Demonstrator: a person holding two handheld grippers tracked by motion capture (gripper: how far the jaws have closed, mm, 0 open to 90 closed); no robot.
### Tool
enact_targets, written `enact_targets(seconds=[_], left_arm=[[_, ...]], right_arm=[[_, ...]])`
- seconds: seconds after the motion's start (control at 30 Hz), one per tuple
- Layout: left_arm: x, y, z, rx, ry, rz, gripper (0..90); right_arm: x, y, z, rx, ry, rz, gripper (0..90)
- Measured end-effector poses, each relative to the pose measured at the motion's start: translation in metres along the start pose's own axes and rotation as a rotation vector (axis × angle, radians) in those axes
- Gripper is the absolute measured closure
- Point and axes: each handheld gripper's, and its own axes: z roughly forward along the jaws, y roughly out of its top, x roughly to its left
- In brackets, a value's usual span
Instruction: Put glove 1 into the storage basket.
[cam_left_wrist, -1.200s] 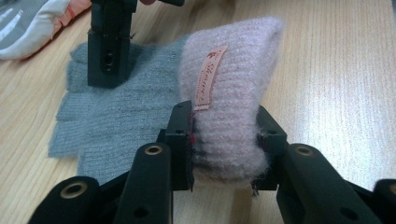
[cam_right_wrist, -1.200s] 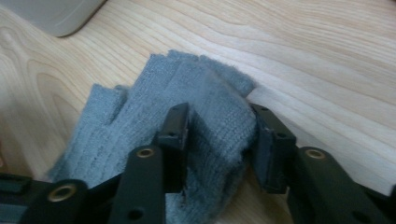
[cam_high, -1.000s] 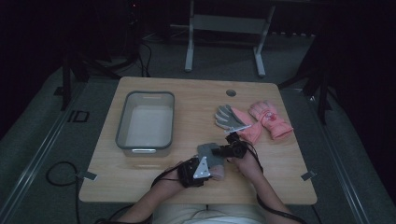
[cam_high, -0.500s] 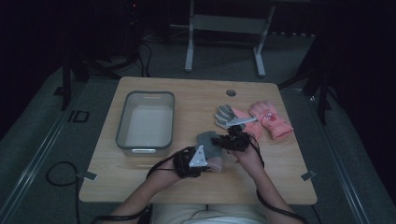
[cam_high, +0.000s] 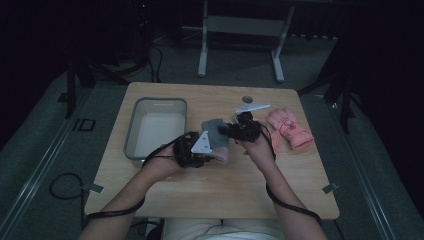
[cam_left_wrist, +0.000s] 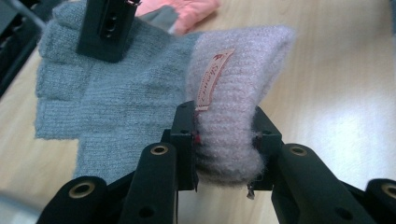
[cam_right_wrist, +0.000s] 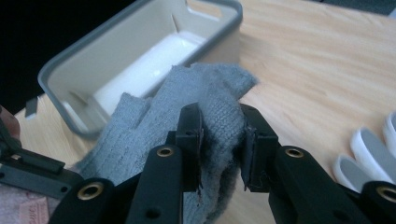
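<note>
A grey knit glove (cam_high: 215, 131) with a fuzzy pink cuff (cam_left_wrist: 233, 88) hangs stretched between my two grippers above the wooden table (cam_high: 300, 190). My left gripper (cam_left_wrist: 224, 135) is shut on the cuff, its pads pressing the wool from both sides. The right gripper (cam_right_wrist: 222, 135) is shut on the grey finger end (cam_right_wrist: 205, 93). In the high view the left gripper (cam_high: 207, 149) is near the table's middle and the right gripper (cam_high: 231, 129) is just right of it. The right gripper's jaw tip (cam_left_wrist: 107, 28) shows in the left gripper view.
An empty grey bin (cam_high: 131, 131) stands on the table's left half, close behind the glove (cam_right_wrist: 140, 56). A pink glove (cam_high: 290, 127) lies to the right. White-and-grey glove fingers (cam_right_wrist: 369, 154) lie on the table by the right gripper.
Both hands have risen and moved away from the person, carrying the grey glove up off the table. Both grips have stayed the same.
</note>
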Motion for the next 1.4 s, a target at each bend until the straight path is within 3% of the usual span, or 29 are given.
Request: enact_targets(seconds=[0.27, 0.6, 0.8, 1.17, 1.4], left_arm=[[0.021, -0.01, -0.026, 0.023, 0.043, -0.004, 69.2], [0.043, -0.043, -0.049, 0.027, 0.059, -0.085, 69.0], [0.052, -0.064, -0.057, 0.032, 0.074, -0.106, 69.0], [0.072, -0.108, -0.068, 0.079, 0.037, -0.18, 69.0], [0.085, -0.126, -0.06, 0.152, -0.002, -0.163, 69.0]], right_arm=[[0.016, 0.034, 0.017, -0.012, 0.01, -0.04, 72.2], [0.039, 0.062, 0.053, -0.009, 0.041, -0.054, 72.2], [0.051, 0.074, 0.076, -0.002, 0.065, -0.068, 72.2], [0.075, 0.086, 0.124, 0.028, 0.102, -0.068, 72.2], [0.076, 0.081, 0.151, 0.066, 0.105, -0.054, 72.1]])
